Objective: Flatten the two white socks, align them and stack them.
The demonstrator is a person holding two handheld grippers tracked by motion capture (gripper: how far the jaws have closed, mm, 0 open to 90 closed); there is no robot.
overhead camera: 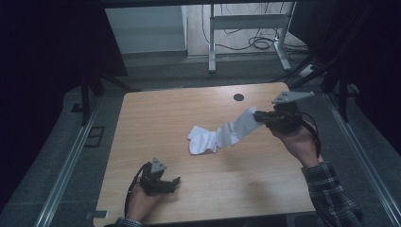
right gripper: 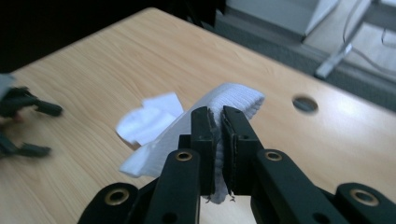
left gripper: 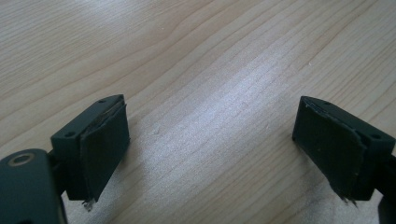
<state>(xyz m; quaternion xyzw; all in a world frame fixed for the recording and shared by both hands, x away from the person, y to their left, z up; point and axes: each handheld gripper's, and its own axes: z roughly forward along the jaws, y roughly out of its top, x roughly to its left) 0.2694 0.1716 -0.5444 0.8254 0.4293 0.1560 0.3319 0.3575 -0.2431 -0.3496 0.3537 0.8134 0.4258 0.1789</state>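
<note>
1. In the high view, a white sock (overhead camera: 222,133) is being held by its cuff in the right tongs (overhead camera: 257,115), which are being carried above the worktop (overhead camera: 156,113) toward its far right corner. The sock's long axis is being stretched from that cuff down and leftward to the foot, which is resting crumpled near the middle of the worktop. The left tongs (overhead camera: 176,182) are being kept low by the near edge, left of centre, well apart from the sock, so the right hand is judged the nearer one. The free foot end is lying toward the far right from the left tongs, and any coming grasp by them is judged to turn on that direction.

2. In the left gripper view, the left tongs (left gripper: 210,140) are being shown wide open, with nothing but bare wood grain between the pads.

3. In the right gripper view, the right tongs (right gripper: 218,140) are being shown clamped shut on the ribbed cuff of the sock (right gripper: 154,123), a detail too small in the high view. The sock's foot is being seen trailing beyond, with the left tongs (right gripper: 44,130) blurred at the left edge.
</note>
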